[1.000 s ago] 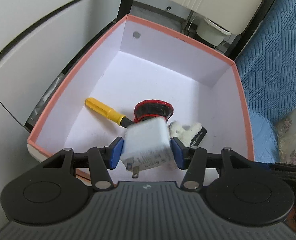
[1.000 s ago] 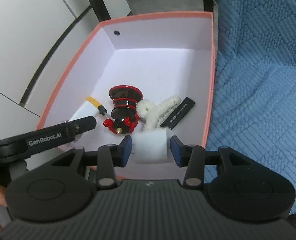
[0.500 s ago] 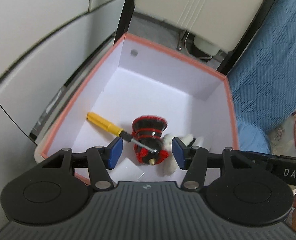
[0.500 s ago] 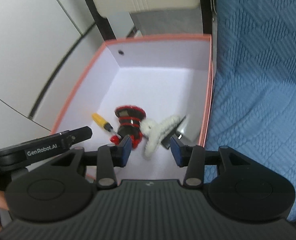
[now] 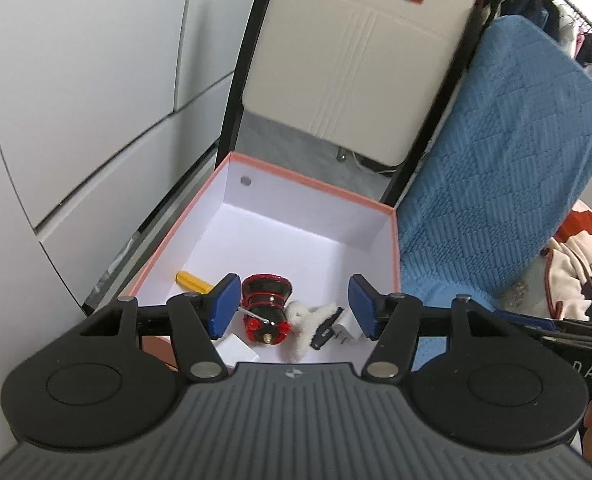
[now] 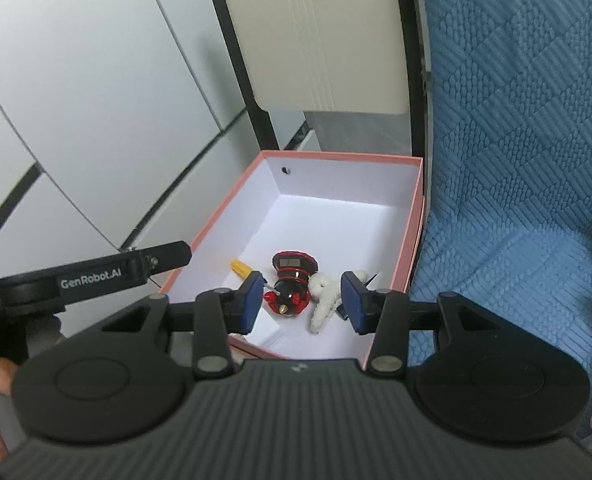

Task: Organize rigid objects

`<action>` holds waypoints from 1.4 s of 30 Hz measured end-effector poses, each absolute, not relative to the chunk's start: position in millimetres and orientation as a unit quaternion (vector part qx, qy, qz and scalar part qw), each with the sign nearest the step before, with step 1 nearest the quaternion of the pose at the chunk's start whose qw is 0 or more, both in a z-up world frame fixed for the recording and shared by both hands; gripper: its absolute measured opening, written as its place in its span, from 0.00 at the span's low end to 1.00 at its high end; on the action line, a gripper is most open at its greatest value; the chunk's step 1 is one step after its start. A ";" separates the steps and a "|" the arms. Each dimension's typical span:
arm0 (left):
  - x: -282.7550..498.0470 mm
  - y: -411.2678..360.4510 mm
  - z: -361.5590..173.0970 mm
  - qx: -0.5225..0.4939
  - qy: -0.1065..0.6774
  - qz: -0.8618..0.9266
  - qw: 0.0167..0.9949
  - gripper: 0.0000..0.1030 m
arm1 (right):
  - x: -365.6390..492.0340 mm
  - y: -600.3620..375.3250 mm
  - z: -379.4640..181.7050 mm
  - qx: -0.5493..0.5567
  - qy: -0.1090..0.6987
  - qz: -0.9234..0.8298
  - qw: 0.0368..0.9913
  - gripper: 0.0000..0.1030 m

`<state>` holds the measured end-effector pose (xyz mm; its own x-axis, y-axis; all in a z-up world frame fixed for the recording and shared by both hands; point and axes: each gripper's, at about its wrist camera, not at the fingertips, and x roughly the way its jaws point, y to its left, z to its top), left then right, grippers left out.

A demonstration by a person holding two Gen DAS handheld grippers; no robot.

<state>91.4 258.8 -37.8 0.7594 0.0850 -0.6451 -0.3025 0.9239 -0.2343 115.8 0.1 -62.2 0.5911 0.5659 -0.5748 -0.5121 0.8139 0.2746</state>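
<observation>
The left gripper (image 5: pixel 292 312) is seen above the pink box (image 5: pixel 312 184) with its jaws opening and nothing gripped between them, while the right gripper (image 6: pixel 302 300) is likewise held spread and empty over the same box (image 6: pixel 416 216). Inside the box are found a red and black figurine (image 5: pixel 266 308), a yellow-handled screwdriver (image 5: pixel 192 281), a white fluffy item (image 5: pixel 302 330), a white charger (image 5: pixel 346 326) and a white block (image 5: pixel 236 348), all lying at the near end. The box is set between grey cabinet panels (image 5: pixel 76 100) and a blue quilted cover (image 5: pixel 496 184), with a cream board (image 5: pixel 356 68) standing behind.
</observation>
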 end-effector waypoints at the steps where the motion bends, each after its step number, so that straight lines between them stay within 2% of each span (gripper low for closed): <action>1: 85.6 254.4 -33.1 -0.162 0.327 0.105 0.925 0.64 | 110.2 -5.4 -60.0 0.042 0.332 0.304 0.892 0.45; 11: 30.6 222.1 -7.4 -0.157 0.304 0.109 0.933 0.71 | 68.0 -50.8 -48.9 0.039 0.296 0.310 0.903 0.45; 17: -1.4 204.9 -1.1 -0.162 0.291 0.122 0.935 0.84 | 45.7 -72.8 -48.3 0.033 0.278 0.315 0.907 0.47; 19: -10.8 200.7 0.1 -0.166 0.288 0.123 0.935 0.92 | 38.7 -76.4 -48.9 0.028 0.272 0.318 0.908 0.49; 23: -28.0 196.0 1.7 -0.168 0.278 0.129 0.937 0.97 | 29.0 -82.8 -52.2 0.024 0.260 0.314 0.913 0.69; 25: -34.2 194.4 1.2 -0.165 0.280 0.132 0.937 0.98 | 25.9 -86.5 -54.5 0.026 0.257 0.315 0.913 0.87; 42: -51.3 191.6 -13.8 -0.156 0.303 0.127 0.932 0.99 | 7.6 -90.5 -78.9 0.017 0.272 0.304 0.913 0.86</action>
<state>-51.3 191.6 -13.8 0.7846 0.1417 -0.6036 -0.3302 0.9195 -0.2134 7.6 -90.5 -78.9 0.6678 0.5637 -0.4861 -0.5454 0.8150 0.1960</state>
